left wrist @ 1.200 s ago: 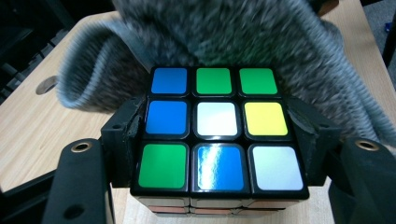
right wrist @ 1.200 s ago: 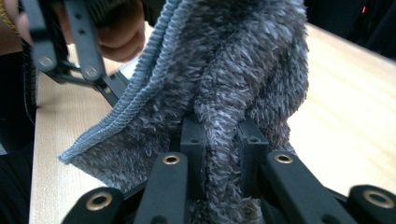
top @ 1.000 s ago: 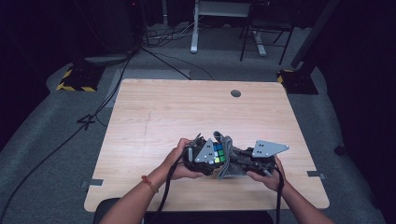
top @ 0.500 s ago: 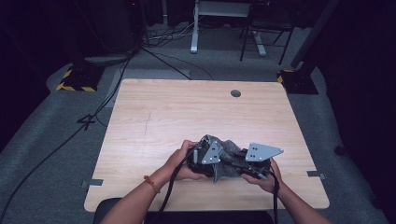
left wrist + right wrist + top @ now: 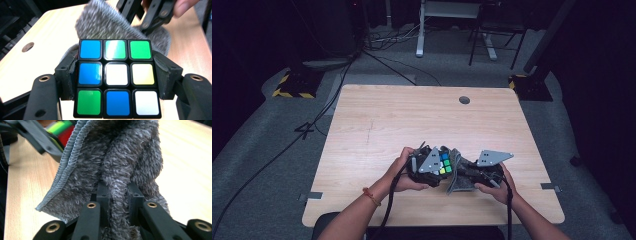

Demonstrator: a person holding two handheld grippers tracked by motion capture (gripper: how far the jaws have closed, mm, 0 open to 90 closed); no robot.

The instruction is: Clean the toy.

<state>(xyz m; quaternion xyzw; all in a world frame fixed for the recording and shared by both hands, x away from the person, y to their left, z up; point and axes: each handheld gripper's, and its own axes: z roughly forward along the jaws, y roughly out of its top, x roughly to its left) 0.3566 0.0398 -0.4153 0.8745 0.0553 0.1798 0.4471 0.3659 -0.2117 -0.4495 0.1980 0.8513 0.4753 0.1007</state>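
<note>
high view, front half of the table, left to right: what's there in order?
Person's left hand → left gripper → puzzle cube → grey cloth → right gripper → person's right hand.

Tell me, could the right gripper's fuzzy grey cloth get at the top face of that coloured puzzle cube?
Probably yes. The left gripper clamps the coloured puzzle cube by its sides, leaving that face bare, and the right gripper holds the fuzzy grey cloth right beside it.

Both grippers hold a colourful cube [image 5: 444, 163] against a grey cloth [image 5: 458, 177].
</note>
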